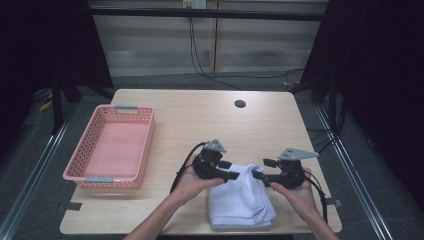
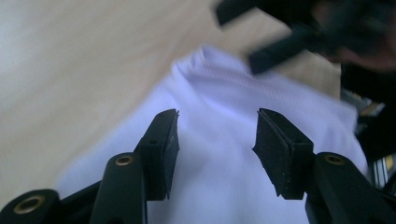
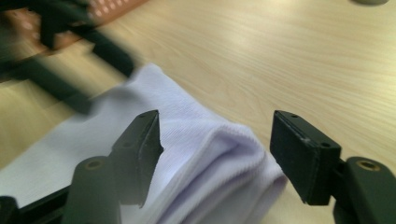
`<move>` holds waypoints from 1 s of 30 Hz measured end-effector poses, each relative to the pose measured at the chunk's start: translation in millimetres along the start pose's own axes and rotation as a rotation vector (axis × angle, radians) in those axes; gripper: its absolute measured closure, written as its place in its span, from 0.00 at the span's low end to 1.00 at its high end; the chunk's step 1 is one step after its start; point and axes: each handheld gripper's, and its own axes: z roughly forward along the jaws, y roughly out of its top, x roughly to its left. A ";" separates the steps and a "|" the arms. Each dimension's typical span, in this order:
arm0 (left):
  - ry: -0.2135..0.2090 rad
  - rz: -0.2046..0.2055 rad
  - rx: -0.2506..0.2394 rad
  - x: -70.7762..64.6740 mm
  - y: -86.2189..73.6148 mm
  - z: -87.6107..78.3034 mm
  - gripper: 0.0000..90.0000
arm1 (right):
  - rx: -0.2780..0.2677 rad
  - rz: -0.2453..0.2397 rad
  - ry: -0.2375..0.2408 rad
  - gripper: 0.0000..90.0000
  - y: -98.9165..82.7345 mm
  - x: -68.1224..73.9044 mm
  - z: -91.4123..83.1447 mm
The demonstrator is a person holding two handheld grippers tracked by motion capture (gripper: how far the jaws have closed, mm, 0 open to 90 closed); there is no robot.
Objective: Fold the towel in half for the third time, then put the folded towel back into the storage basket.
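Note:
A folded white cloth [image 1: 241, 200] lies on the wooden table [image 1: 200, 120] near its front edge, right of the middle. My left gripper [image 1: 231, 171] hovers at the cloth's far left corner, and in its own view my left gripper [image 2: 217, 128] stands open above the cloth [image 2: 215, 88] with nothing pinched. My right gripper [image 1: 262, 169] faces it from the right. In the right gripper view my right gripper [image 3: 215, 130] is open, with the cloth's thick folded edge [image 3: 224, 149] lying between the jaws and the pads apart from it.
A pink plastic basket [image 1: 145, 145] with nothing in it stands on the left of the table. A round cable hole [image 1: 240, 104] sits at the back. Bare wood stretches behind the cloth and between it and the basket.

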 end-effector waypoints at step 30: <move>0.020 -0.017 0.152 -44.3 -95.6 -16.3 0.25 | 0.169 -0.004 0.031 0.18 -19.2 -35.0 43.4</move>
